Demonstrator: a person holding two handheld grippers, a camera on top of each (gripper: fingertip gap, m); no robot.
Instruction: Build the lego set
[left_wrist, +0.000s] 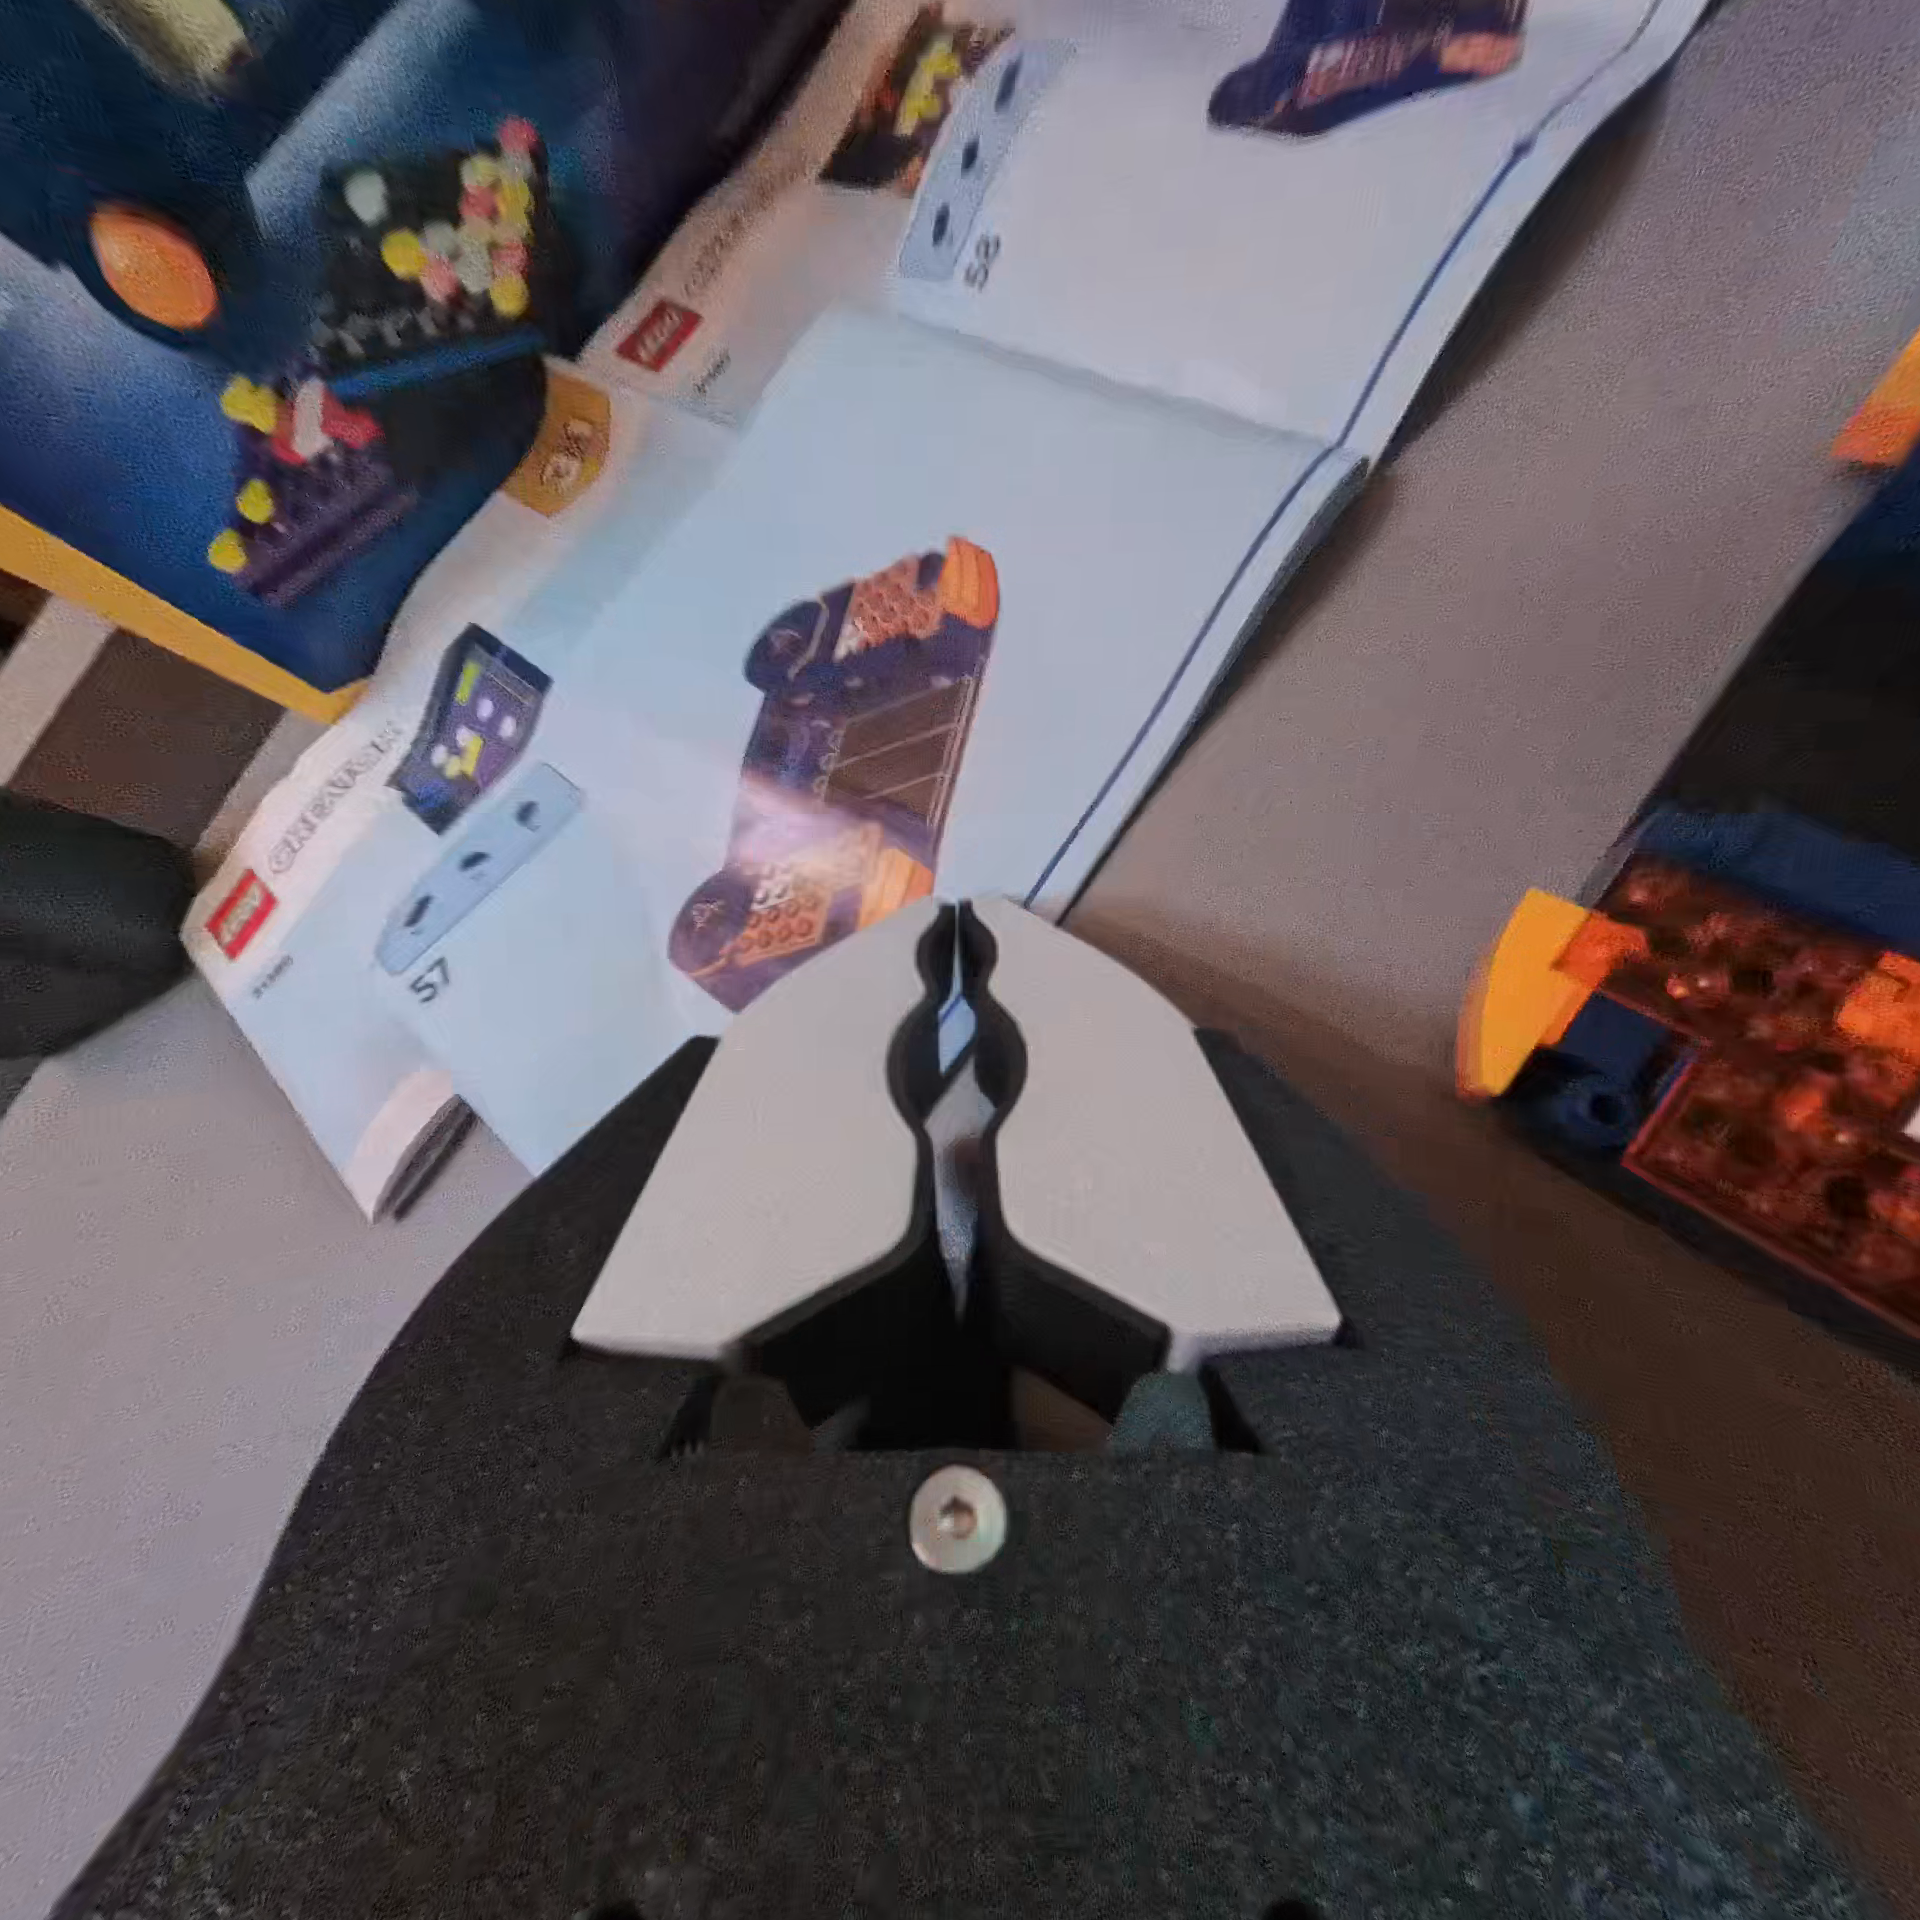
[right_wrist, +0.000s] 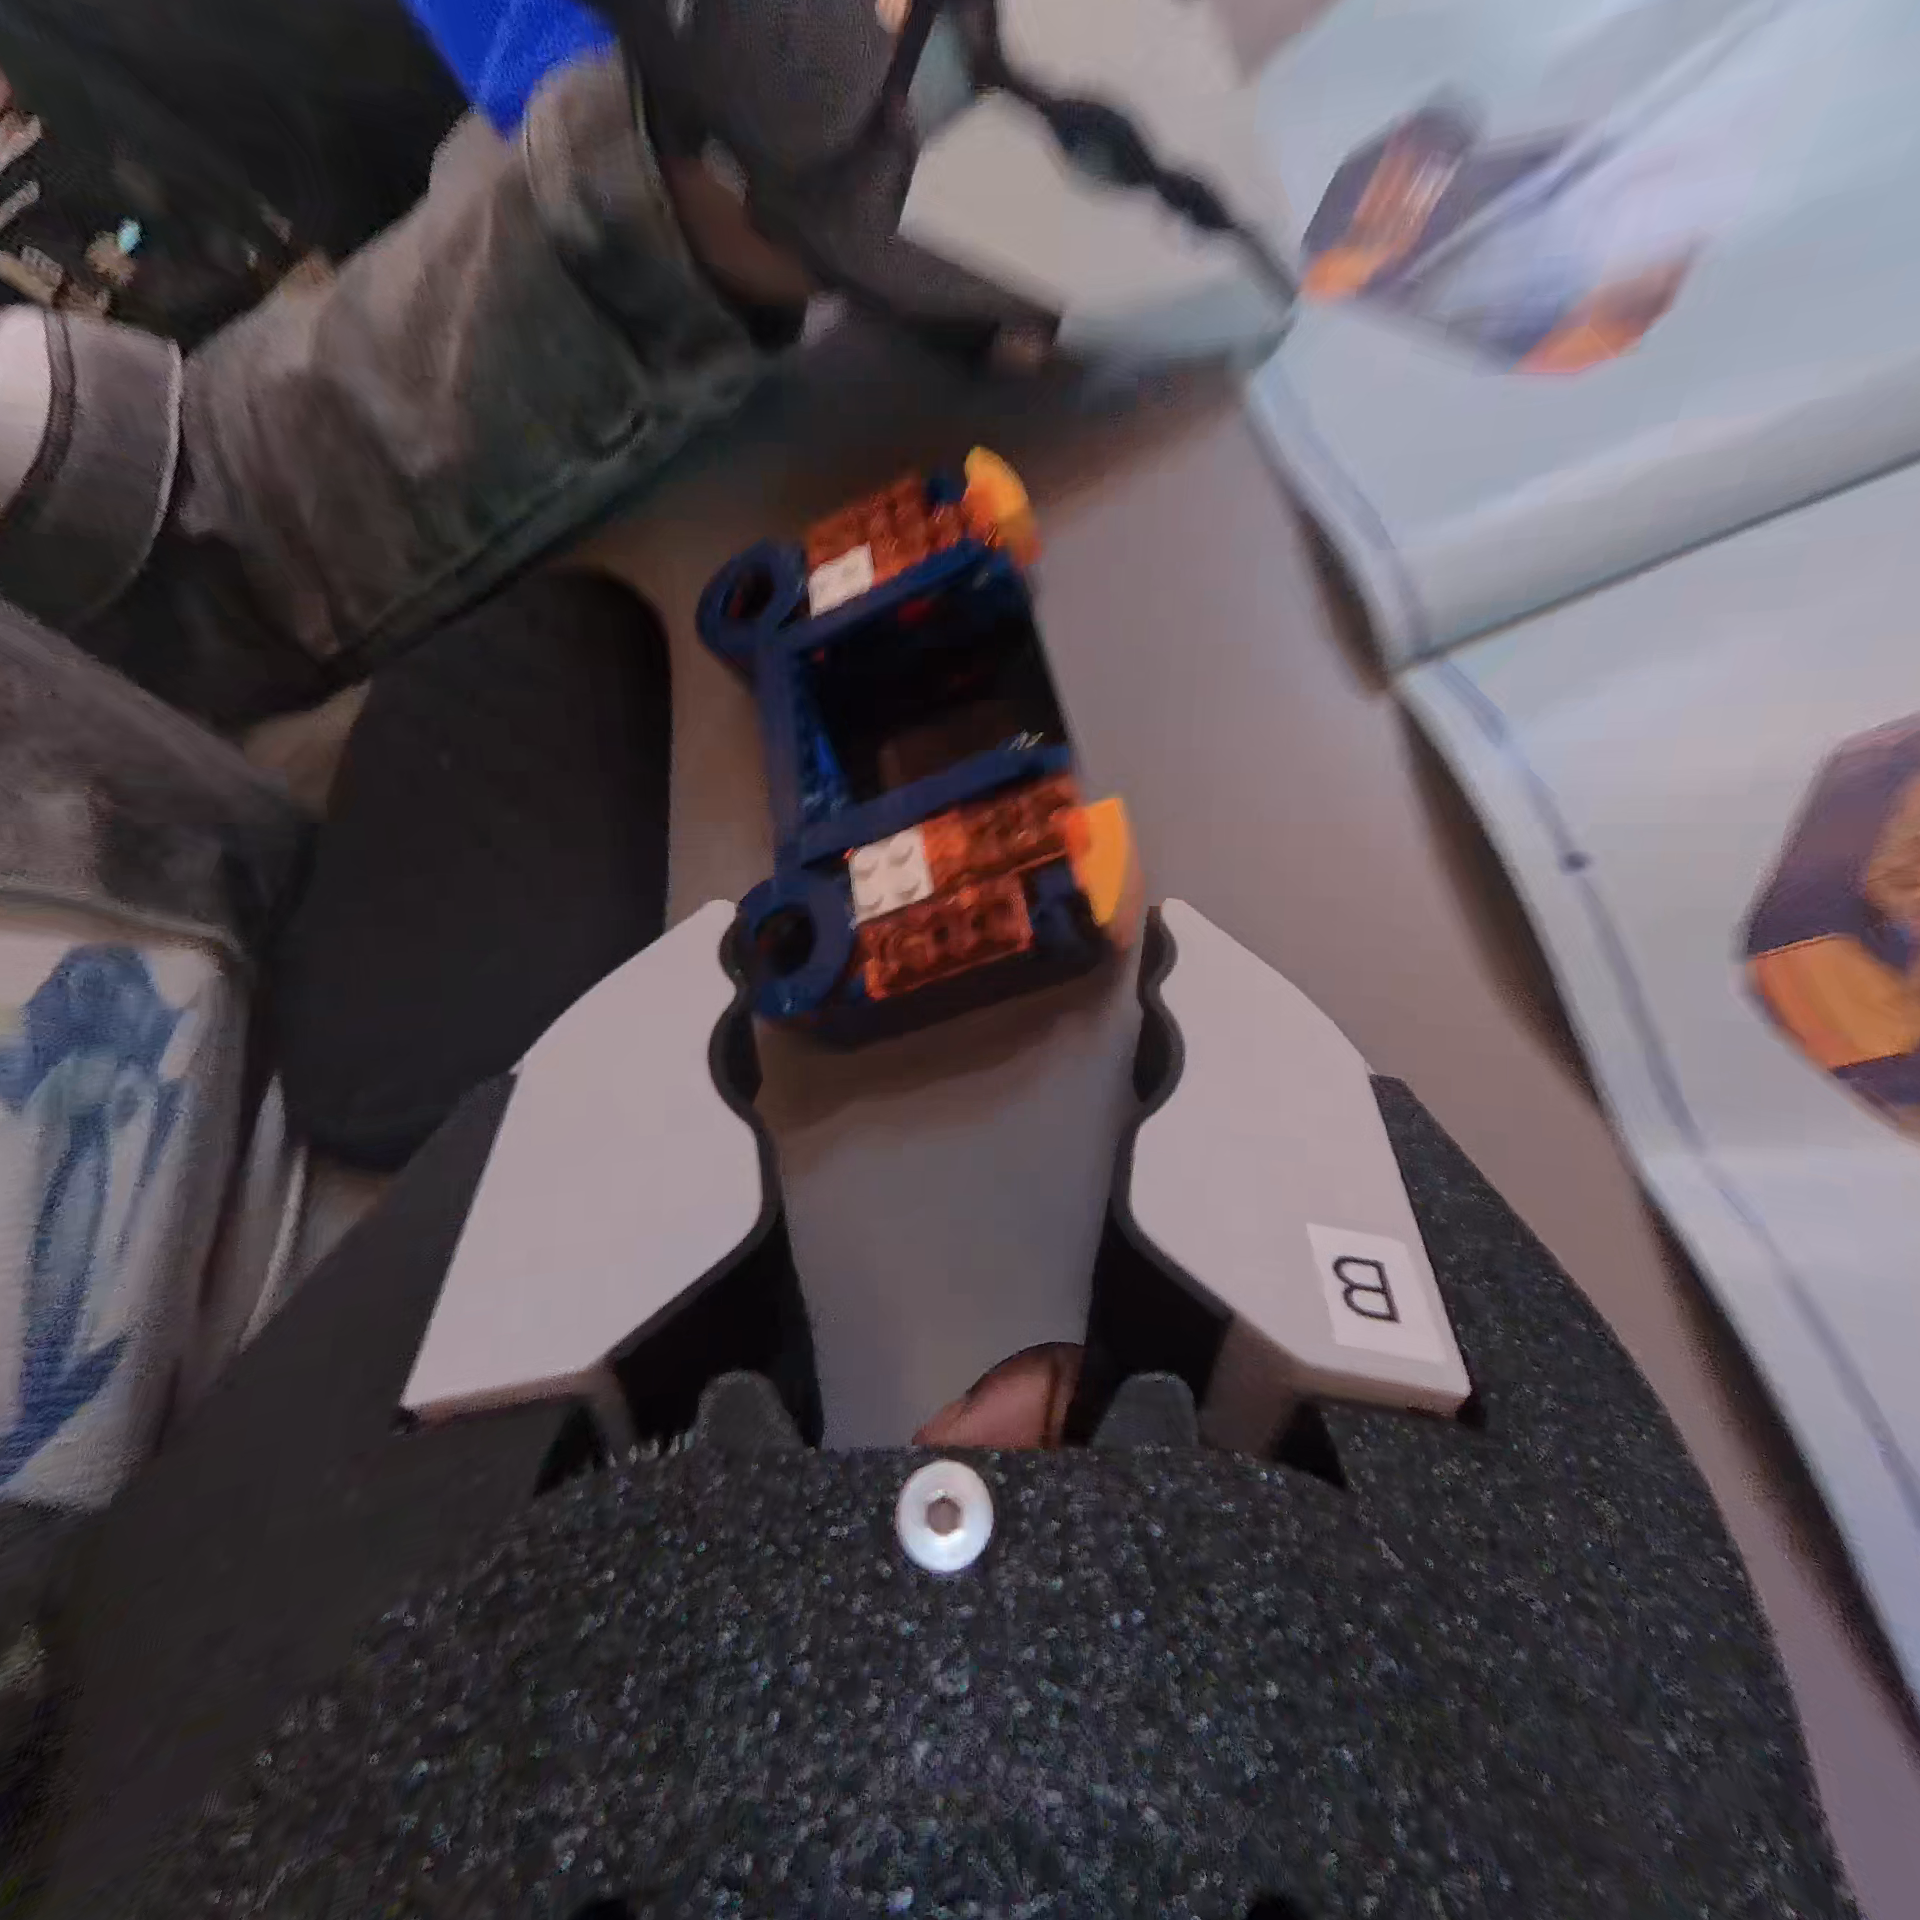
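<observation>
My left gripper (left_wrist: 961, 914) has its jaws closed together, holding nothing, and hovers over the open booklet (left_wrist: 831, 499) on the table (left_wrist: 1403, 727). My right gripper (right_wrist: 940, 925) is wide open and empty. The blue-orange model (right_wrist: 914, 748) lies on the table just ahead of its fingertips, left of the booklet.
</observation>
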